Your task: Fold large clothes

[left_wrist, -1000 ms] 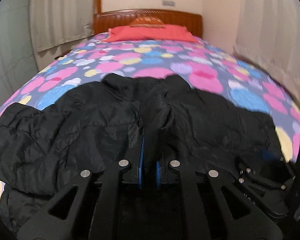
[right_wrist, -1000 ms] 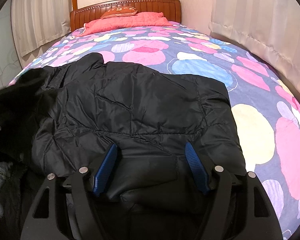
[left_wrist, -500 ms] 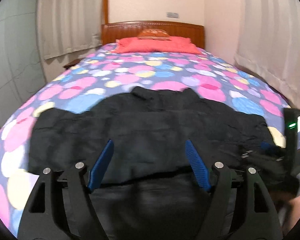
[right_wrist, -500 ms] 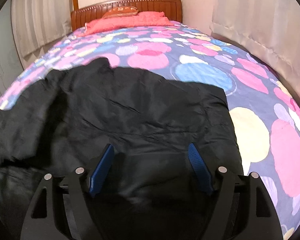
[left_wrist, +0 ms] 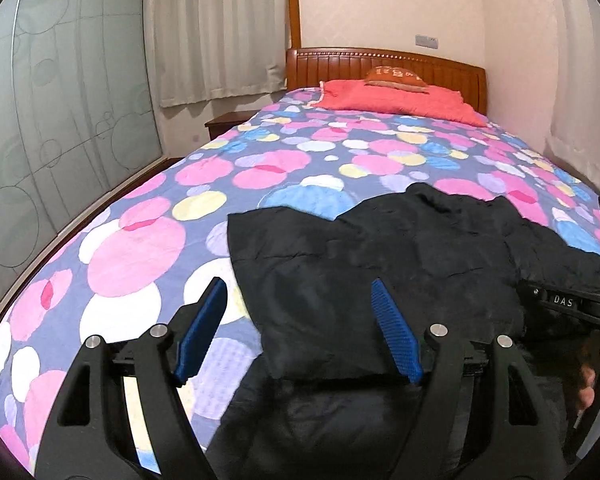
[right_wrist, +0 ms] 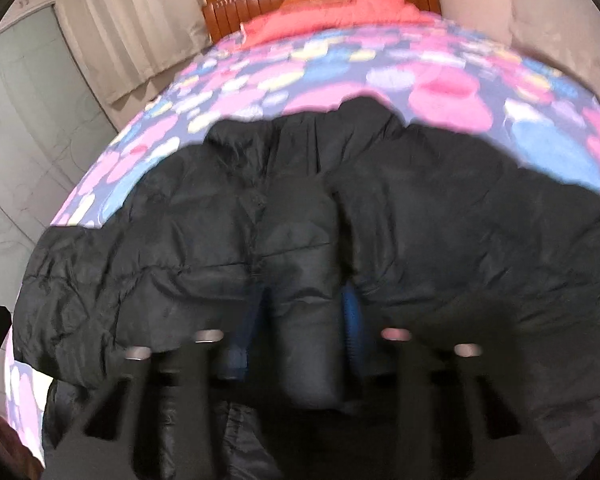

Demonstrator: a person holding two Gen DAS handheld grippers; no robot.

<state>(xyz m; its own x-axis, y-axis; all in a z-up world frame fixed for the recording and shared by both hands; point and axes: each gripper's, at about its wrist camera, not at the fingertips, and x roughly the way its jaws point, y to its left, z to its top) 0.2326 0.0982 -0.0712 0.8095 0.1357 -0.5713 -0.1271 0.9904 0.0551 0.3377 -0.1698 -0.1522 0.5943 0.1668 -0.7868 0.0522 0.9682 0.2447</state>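
Note:
A large black puffer jacket (left_wrist: 400,264) lies on the bed's near end, its left part folded over. My left gripper (left_wrist: 300,328) is open and empty, held above the jacket's left edge. In the right wrist view, which is blurred, my right gripper (right_wrist: 300,328) is shut on a fold of the black jacket (right_wrist: 292,240), with fabric bunched between its blue pads (right_wrist: 352,320). The right gripper's body shows at the right edge of the left wrist view (left_wrist: 564,304).
The bed has a purple cover with pink, blue and yellow circles (left_wrist: 260,168). Red pillows (left_wrist: 396,98) lie by the wooden headboard (left_wrist: 380,64). Glass sliding doors (left_wrist: 60,120) stand on the left, curtains behind and on the right.
My left gripper let go of the jacket, opened and moved left and up. My right gripper closed on a fold of the jacket and is moving, blurring its view.

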